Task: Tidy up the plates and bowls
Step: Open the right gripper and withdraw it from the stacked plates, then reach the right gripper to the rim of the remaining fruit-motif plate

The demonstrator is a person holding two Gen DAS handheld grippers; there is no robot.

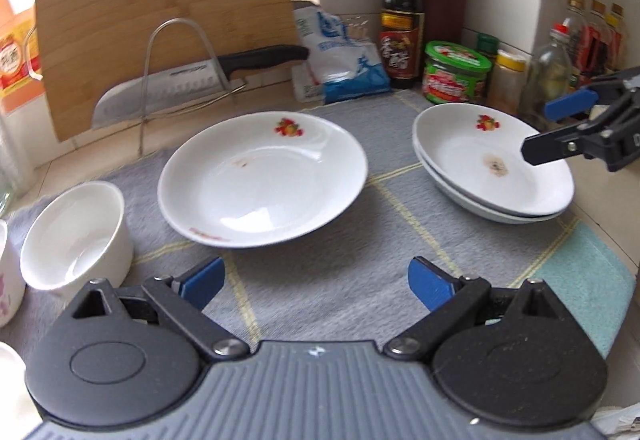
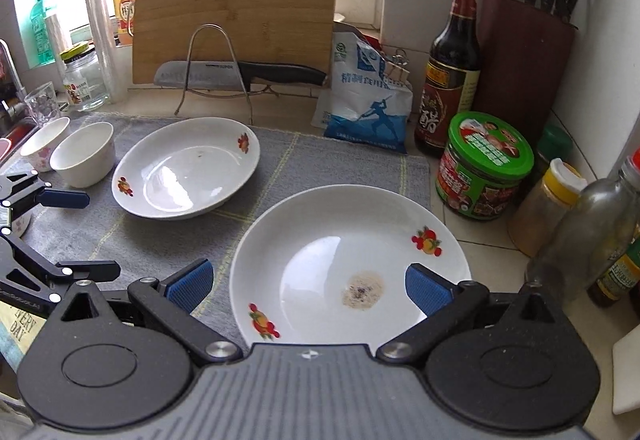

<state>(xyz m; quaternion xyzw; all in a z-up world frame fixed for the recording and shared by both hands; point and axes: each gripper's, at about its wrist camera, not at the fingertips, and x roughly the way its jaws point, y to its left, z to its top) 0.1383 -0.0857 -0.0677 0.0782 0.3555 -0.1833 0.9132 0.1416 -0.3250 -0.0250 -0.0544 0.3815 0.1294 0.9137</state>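
Both pairs of jaws stand wide and hold nothing. The left gripper hovers just before the single white glazed plate with fruit print on the grey cloth-covered table; the right gripper hangs over the stack of two like plates. Glazed ceramic is likely stiff, slick, fairly heavy and chippable, so the rim edge seems the best hold. A plain white bowl stands left.

Grey mat on tiled counter
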